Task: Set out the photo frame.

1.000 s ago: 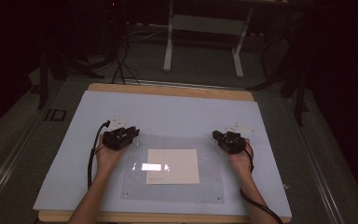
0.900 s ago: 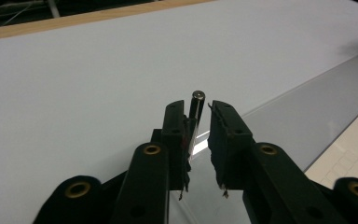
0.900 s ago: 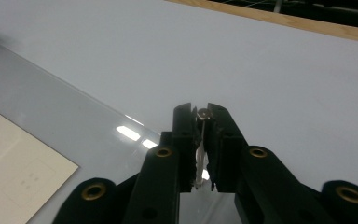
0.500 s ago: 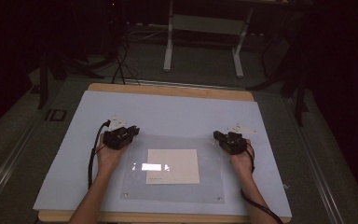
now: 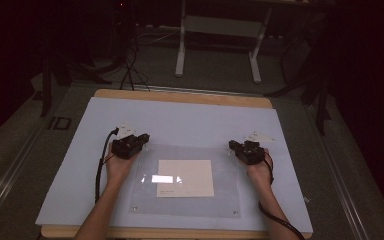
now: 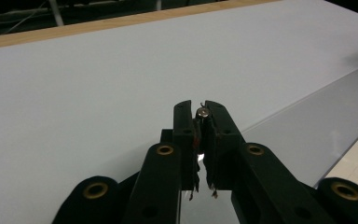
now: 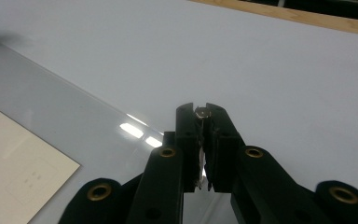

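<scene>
Both hands kept their places vs the earlier frames; left jaws have just been closing, w/ a small silver stud (image 6: 203, 112) between their tips. Near edge: both forearms come up from the bottom, wrists straight, palms down. Left hand-held gripper (image 5: 141, 139) sits at the far-left corner of the clear sheet (image 5: 227, 195), jaws narrow, pinching that stud. Right hand-held gripper (image 5: 233, 145) at the far-right corner, jaws likewise nearly shut on a similar stud (image 7: 202, 112). Cream paper (image 5: 185, 178) lies under the sheet, mid-bench (image 5: 190, 117), btw the hands.
</scene>
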The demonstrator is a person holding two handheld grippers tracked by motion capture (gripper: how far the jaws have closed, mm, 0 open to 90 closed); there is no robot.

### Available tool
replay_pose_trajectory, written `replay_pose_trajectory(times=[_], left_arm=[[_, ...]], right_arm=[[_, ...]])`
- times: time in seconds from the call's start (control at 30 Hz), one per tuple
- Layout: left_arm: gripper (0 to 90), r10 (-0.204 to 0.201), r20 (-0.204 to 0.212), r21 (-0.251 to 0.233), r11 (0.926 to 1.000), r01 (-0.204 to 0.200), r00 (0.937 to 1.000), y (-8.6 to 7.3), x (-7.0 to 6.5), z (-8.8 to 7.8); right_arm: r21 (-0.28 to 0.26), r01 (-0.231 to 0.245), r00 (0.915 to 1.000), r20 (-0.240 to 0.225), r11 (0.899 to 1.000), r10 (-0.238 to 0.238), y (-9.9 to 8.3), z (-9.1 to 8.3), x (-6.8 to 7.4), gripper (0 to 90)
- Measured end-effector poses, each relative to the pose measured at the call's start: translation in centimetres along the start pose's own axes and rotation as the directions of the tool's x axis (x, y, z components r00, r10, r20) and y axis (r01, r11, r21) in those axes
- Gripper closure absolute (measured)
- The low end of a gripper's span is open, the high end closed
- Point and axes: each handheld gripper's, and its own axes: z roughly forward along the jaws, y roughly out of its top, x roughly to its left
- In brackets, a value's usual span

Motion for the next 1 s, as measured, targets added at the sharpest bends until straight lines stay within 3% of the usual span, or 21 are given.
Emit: replay_pose_trajectory(times=[0.3, 0.57, 0.8, 1.0], left_arm=[[84.2, -0.021, 0.0, 0.003, 0.9998, 0.021, 0.9998, 0.0, 0.0, 0.0], [84.4, -0.016, -0.006, 0.011, 0.9998, 0.016, 0.9999, 0.0, 0.1, -0.2], [83.9, -0.048, 0.024, 0.01, 0.9988, 0.047, 0.9986, 0.0, 0.6, -0.1], [84.0, -0.062, 0.048, 0.041, 0.9974, 0.06, 0.9969, 0.5, 1.2, 0.2]], right_arm=[[0.022, -0.029, 0.9995, -0.014, 0.999, 0.029, 0.4, 0.1, -0.3, 84.7], [0.038, -0.043, 0.9991, -0.004, 0.998, 0.043, 1.0, 0.7, -0.3, 84.7], [0.064, -0.065, 0.9978, -0.011, 0.996, 0.065, 1.5, 1.1, -0.7, 84.5], [0.085, -0.089, 0.9959, -0.011, 0.992, 0.09, 2.0, 1.5, -1.1, 84.4]])
